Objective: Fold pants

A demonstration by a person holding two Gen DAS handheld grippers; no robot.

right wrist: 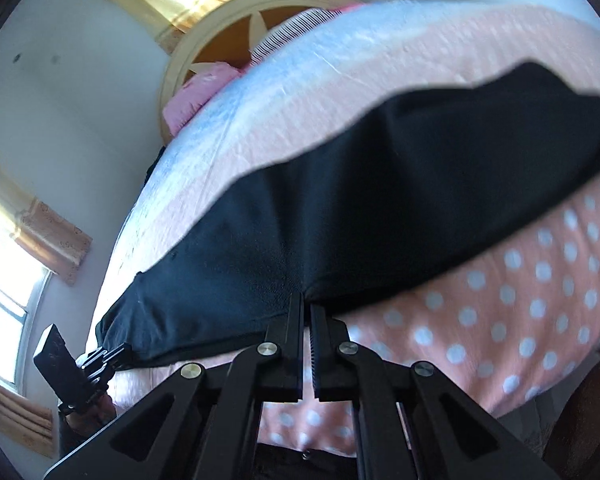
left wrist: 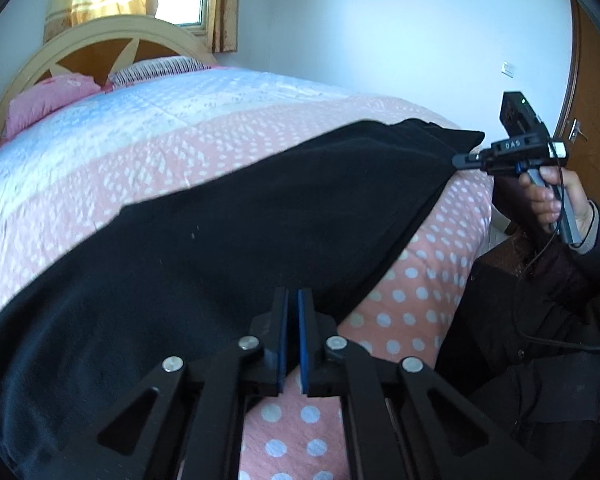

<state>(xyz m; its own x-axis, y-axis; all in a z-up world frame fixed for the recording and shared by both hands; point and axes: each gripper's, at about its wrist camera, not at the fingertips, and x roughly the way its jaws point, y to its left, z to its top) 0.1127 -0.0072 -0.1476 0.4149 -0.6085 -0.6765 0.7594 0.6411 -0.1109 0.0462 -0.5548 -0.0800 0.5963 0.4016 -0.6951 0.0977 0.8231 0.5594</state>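
Pants in black fabric are lying across the polka-dot quilt of the bed, near its foot edge, stretched lengthwise between the two tools.

1. Left side. The left gripper is pinching the near hem of the pants; its fingers are sitting close together with only a narrow slit between the blue pads, and cloth is entering at the tips. Judged purpose: anchoring one end so the fabric is not slipping.

2. Right side. The right gripper is clamping the fabric edge, jaws nearly touching. The person's hand is squeezing its handle beyond the bed's corner. Judged purpose: pulling the cloth taut and flat, readying both ends to be carried over together into a fold.
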